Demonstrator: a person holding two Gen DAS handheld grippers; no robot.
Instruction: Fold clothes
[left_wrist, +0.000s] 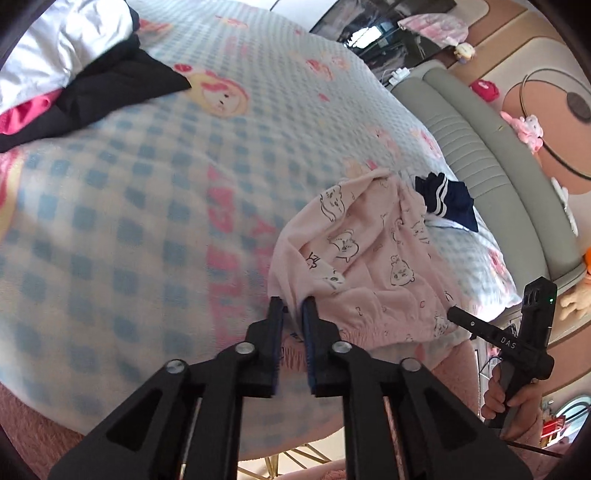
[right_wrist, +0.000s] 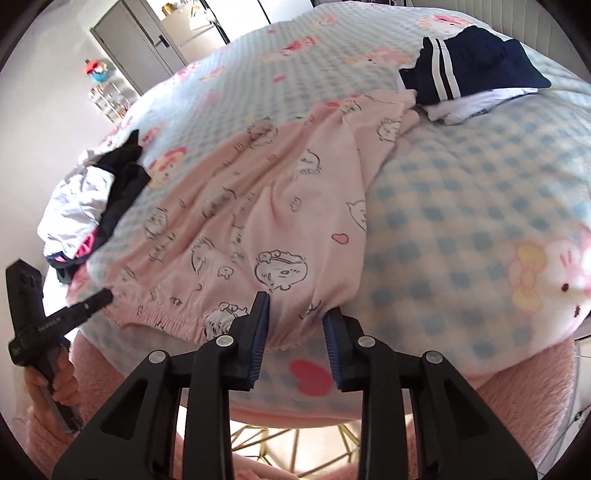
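Left wrist view: left tool (left_wrist: 293, 306) pinches the near edge of the pink pyjama bottoms (left_wrist: 369, 251) on the bed (left_wrist: 147, 203); thin hold, cloth may slip. Dark clothes pile (left_wrist: 92, 92) far left.

Right wrist view: right tool (right_wrist: 295, 314) spread at the waistband, pads apparently not pressing. Navy striped garment (right_wrist: 461, 70) far right; cabinet (right_wrist: 133, 40) beyond.

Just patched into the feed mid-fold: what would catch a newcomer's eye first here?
The pink cartoon-print garment spread across the checked blanket, its elastic waistband at the near edge. Both grippers sit at that waistband: the left gripper has fabric between its fingers, and the right gripper straddles the hem. A navy striped garment lies beyond it, and a pile of dark and white clothes at the left.
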